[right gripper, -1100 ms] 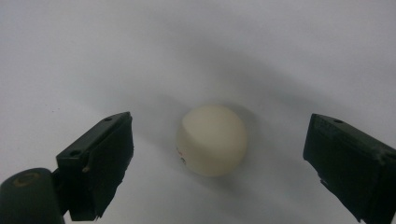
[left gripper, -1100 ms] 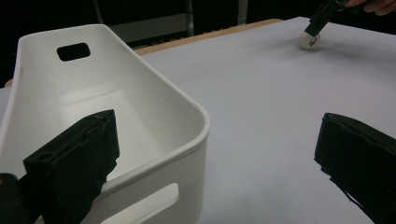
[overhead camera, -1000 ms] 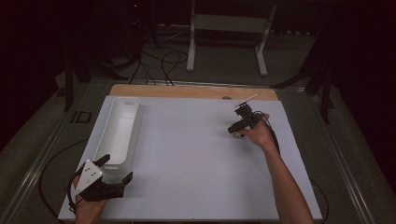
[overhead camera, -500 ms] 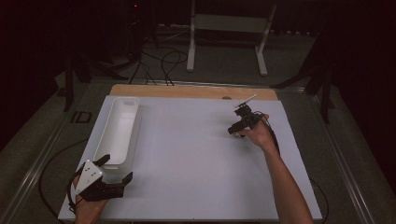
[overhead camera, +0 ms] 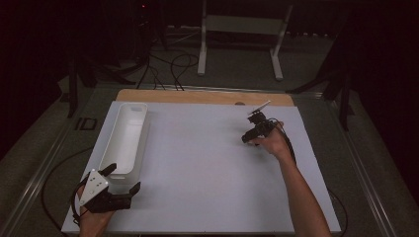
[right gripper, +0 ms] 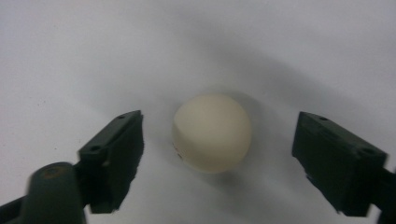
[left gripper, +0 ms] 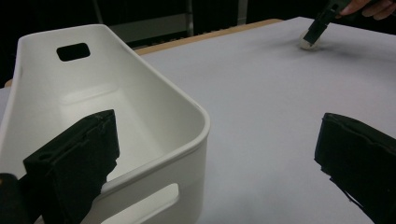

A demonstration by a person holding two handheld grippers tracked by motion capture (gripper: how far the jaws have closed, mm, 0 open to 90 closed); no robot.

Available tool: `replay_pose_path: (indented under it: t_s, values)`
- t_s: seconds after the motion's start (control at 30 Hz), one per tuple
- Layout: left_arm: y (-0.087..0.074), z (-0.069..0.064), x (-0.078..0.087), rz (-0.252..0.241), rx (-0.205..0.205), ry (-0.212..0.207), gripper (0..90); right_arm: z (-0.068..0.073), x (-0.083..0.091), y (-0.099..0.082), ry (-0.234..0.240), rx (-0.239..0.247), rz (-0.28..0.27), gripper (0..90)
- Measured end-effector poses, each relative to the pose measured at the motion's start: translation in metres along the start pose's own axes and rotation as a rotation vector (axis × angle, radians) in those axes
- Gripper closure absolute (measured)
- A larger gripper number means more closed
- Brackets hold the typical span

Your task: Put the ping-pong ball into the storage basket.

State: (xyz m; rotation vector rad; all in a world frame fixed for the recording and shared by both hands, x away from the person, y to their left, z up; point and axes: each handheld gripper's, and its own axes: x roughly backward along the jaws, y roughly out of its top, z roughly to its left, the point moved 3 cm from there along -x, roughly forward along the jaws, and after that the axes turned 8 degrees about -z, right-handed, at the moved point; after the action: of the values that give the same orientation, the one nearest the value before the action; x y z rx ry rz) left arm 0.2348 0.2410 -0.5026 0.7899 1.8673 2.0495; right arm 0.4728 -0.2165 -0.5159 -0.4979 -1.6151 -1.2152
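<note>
The right gripper (right gripper: 217,161) has its jaws spread wide, one on each side of a cream-white ball (right gripper: 212,133) that rests on the white surface (right gripper: 233,42). The ball sits centred in the gap, touching neither jaw, so closing them should be enough to take it. Being round, it has no long axis to line up with. In the high view this gripper (overhead camera: 248,138) works at the far right of the surface, and the right hand is by far the nearer to the ball.

The left gripper (left gripper: 215,163) is also spread open and holds nothing. One jaw sits inside the near end of a long white bin (left gripper: 187,105) and the other outside it, straddling its rim. The bin looks empty.
</note>
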Motion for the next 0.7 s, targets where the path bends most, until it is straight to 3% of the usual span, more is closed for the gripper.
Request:
replay_pose_path:
  t_s: [0.4,0.7]
  values:
    - [0.0000,0.0000,0.0001,0.000,0.000,0.000,0.3,0.0014,-0.0048,-0.0014,-0.008,-0.005,0.015,49.3]
    - [0.0000,-0.0001,0.0002,0.001,-0.002,0.001,0.3,0.0026,-0.0039,-0.0017,-0.009,0.002,0.023,50.4]
